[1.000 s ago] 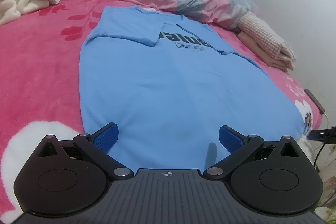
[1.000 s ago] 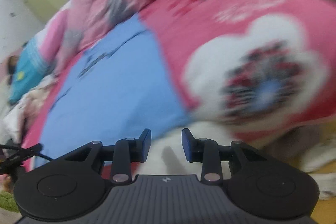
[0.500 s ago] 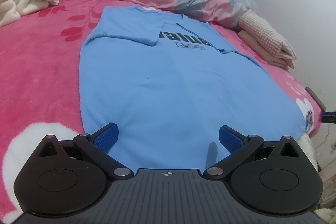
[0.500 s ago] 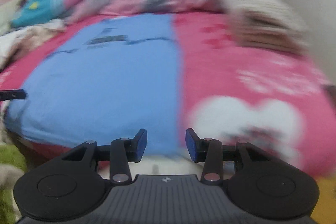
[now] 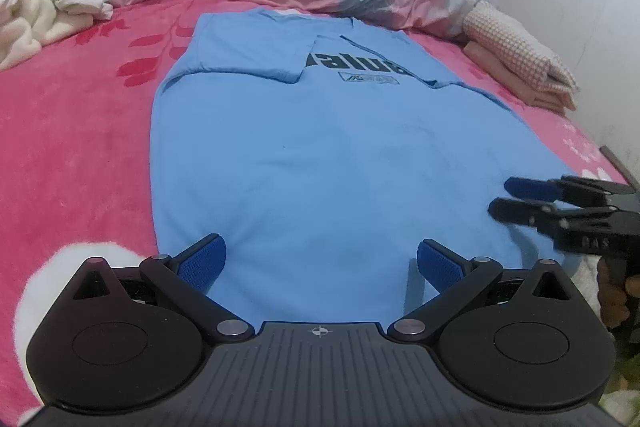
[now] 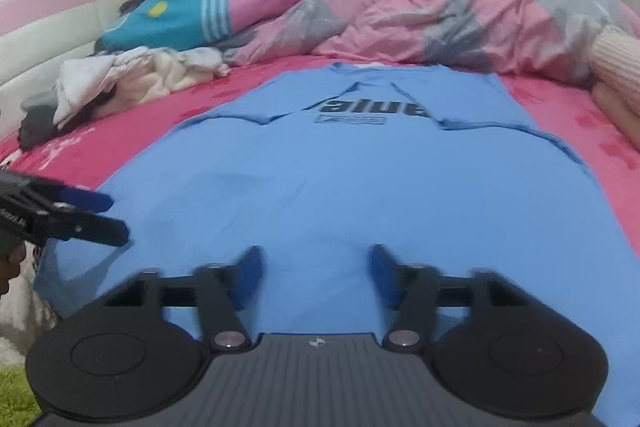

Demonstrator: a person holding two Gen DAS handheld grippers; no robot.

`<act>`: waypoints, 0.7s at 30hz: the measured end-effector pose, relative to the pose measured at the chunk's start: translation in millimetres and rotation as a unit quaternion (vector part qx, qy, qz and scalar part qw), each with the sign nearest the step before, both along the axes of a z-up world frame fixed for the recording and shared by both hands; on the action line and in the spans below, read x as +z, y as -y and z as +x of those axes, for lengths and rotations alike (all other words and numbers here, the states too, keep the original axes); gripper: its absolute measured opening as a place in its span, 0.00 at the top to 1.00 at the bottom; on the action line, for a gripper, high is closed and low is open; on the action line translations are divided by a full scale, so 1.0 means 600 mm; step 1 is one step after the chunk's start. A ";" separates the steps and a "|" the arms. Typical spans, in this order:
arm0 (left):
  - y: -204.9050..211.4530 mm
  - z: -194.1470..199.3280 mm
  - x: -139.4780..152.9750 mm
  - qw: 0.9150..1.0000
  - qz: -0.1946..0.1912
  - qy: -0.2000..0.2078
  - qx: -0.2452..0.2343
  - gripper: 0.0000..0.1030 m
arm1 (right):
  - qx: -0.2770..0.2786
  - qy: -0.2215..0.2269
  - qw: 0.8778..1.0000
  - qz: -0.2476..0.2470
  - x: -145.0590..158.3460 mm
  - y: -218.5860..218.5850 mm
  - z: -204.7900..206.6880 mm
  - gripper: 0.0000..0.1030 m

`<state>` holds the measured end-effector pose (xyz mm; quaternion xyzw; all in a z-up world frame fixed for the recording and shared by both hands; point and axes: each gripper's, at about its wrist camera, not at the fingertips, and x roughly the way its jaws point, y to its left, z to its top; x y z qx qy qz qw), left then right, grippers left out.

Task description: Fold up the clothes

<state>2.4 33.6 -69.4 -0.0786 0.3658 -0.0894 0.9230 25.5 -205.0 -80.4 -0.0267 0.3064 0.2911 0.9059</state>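
Blue T-shirt (image 5: pixel 320 155) lay flat on the bed (image 5: pixel 72 131), long axis running away from me, hem nearest. My left gripper (image 5: pixel 320 263) gaped empty over the hem; right gripper (image 6: pixel 316 279) was opening, empty.

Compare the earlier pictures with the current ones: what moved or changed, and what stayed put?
The right gripper swung in from the pink flowered blanket at the bed's edge to the hem of the light blue cotton T-shirt, beside the left gripper. Its jaws are opening, with nothing held between them. The left gripper stayed open over the hem, and the T-shirt lies flat with both sleeves folded in, as before.
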 end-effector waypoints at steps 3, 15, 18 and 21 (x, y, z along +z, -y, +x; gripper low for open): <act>0.005 -0.001 0.000 1.000 0.008 -0.001 0.001 0.00 | 0.006 0.023 0.999 -0.031 -0.009 -0.025 -0.013 0.10; 0.022 0.000 0.002 0.999 0.031 -0.005 0.023 0.00 | -0.051 0.060 0.991 -0.105 -0.010 -0.068 -0.028 0.00; 0.026 0.000 0.002 0.999 0.036 -0.008 0.027 0.00 | -0.061 0.043 0.994 -0.085 -0.015 -0.060 -0.020 0.00; 0.027 -0.002 0.003 0.999 0.034 -0.008 0.034 0.00 | -0.063 0.033 0.995 -0.073 -0.015 -0.053 -0.017 0.00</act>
